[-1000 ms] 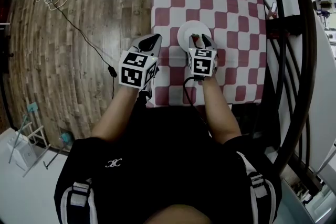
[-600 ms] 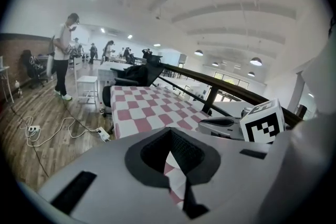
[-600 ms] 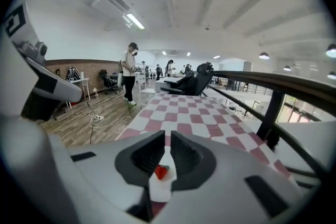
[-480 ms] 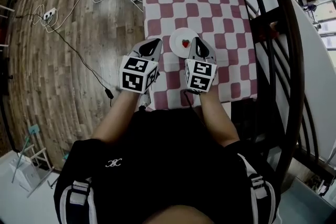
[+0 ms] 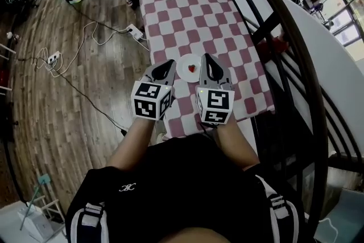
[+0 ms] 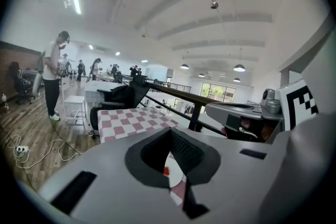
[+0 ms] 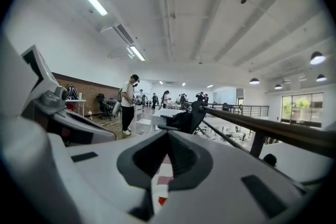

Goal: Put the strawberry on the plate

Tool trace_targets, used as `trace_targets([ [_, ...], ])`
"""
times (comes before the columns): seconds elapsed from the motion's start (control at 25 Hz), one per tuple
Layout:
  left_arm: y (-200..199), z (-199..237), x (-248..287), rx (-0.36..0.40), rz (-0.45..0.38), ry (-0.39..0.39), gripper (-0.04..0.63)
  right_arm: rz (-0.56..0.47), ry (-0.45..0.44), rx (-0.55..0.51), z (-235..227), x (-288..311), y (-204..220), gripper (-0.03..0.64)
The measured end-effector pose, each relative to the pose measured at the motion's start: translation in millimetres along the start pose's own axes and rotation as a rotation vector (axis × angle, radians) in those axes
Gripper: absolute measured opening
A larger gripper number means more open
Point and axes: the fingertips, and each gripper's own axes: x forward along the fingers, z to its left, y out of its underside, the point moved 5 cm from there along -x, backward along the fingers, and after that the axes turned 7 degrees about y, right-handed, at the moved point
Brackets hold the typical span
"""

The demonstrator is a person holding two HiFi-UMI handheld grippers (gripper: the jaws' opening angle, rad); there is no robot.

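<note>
Checked tablecloth (image 5: 187, 14) — strawberry (image 5: 192, 69) on plate (image 5: 182, 65), whole only from the head view

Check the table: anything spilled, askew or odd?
Nothing stands out. The strawberry sits on the plate, which lies flat on the table. The left claw and right claw are shut, empty, short of the plate.

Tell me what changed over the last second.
The right gripper drew back from over the plate toward the person and shut empty. The strawberry now lies uncovered on the plate. The left gripper stayed shut beside the plate.
</note>
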Motion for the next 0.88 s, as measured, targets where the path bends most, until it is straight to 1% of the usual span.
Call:
trace_targets([
  [0.16, -6.3, -21.6, -7.5, 0.022, -0.019, 0.027, -0.009, -0.016, 0.043, 0.004, -8.4, -26.1, -10.7, 0.012],
  [0.32, -24.7, -30.7, -7.3, 0.062, -0.050, 0.046, -0.009, -0.048, 0.075, 0.018, -22.2, -34.0, -24.2, 0.012],
  [0.52, -25.7, -46.5, -12.7, 0.065, -0.052, 0.061, -0.009, -0.027, 0.080, 0.026, -29.1, -51.5, -19.5, 0.012],
  [0.88, -24.7, -56.9, -11.5, 0.088, -0.048, 0.080, -0.009, -0.038, 0.092, 0.050, -38.4, -60.7, -17.3, 0.012],
])
